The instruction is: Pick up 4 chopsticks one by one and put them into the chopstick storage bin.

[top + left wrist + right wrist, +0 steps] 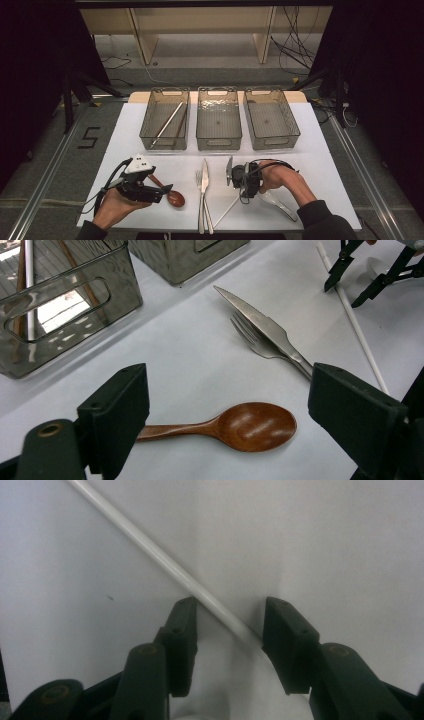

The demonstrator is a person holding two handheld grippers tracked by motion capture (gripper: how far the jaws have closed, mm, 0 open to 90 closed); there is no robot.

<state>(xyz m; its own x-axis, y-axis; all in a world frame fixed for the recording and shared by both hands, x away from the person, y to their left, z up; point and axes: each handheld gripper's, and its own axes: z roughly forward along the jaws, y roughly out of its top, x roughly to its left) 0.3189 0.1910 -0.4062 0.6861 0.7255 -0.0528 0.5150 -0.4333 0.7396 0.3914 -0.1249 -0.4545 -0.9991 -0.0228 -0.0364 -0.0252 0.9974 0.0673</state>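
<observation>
2 fingers of the right gripper [230, 630] straddle the white chopstick [165, 562] lying on the desk [320, 165], spread and not yet pinching. Grasping is in hand; next they must close squarely. The left gripper [227, 410] hovers spread over the wooden spoon [235, 425].

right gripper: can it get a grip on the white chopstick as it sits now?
Probably yes. The right gripper already straddles the white chopstick, which lies flat on the bare white table and runs diagonally between the jaws. Nothing blocks them, though the pads are not yet pressing on it.
</observation>
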